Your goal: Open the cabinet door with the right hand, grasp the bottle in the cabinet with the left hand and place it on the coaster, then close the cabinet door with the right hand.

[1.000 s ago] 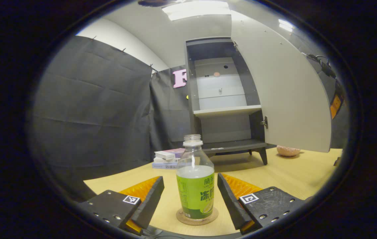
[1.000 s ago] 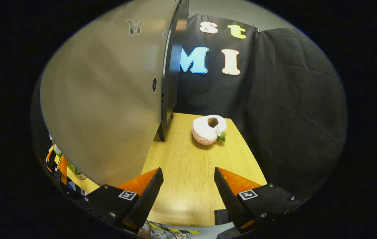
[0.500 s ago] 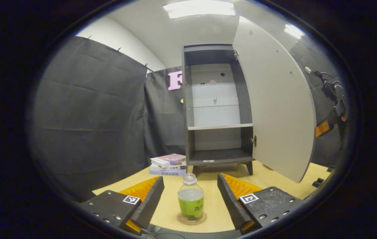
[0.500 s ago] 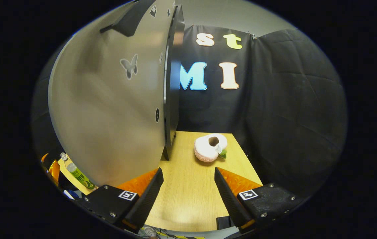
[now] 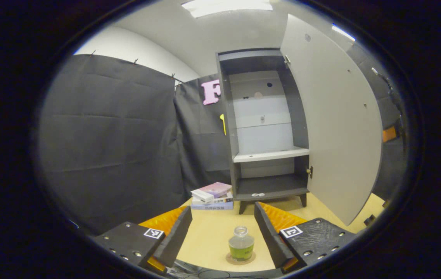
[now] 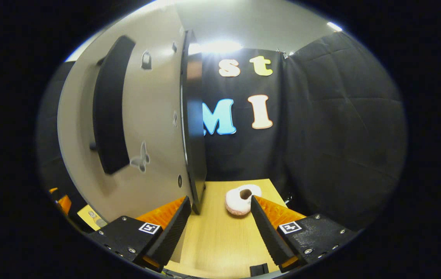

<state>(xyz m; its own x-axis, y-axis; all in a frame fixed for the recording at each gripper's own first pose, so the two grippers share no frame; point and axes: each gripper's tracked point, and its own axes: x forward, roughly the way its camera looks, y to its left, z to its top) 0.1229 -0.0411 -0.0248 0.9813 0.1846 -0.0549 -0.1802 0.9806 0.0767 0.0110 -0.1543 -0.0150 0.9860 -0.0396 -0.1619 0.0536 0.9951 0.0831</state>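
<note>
The clear bottle point(image 5: 241, 244) with a green label stands upright on the round coaster point(image 5: 241, 259) on the wooden table. My left gripper point(image 5: 223, 228) is open, pulled back above and behind the bottle, touching nothing. The dark cabinet point(image 5: 267, 128) stands open with bare shelves, and its pale door point(image 5: 336, 124) swings out to the right. In the right gripper view, the door's outer face point(image 6: 150, 116) with its long black handle point(image 6: 109, 104) is up to the left. My right gripper point(image 6: 220, 224) is open beside the door with nothing between its fingers.
A small stack of books point(image 5: 211, 195) lies left of the cabinet's feet. A pink plush ring point(image 6: 239, 199) sits on the table point(image 6: 220, 240) right of the cabinet, just beyond my right fingers. Black cloth walls close the booth on all sides.
My left gripper has drawn back and up from the bottle, which stays on the coaster. My right gripper has risen along the door's outer face, and the handle has come into view.
</note>
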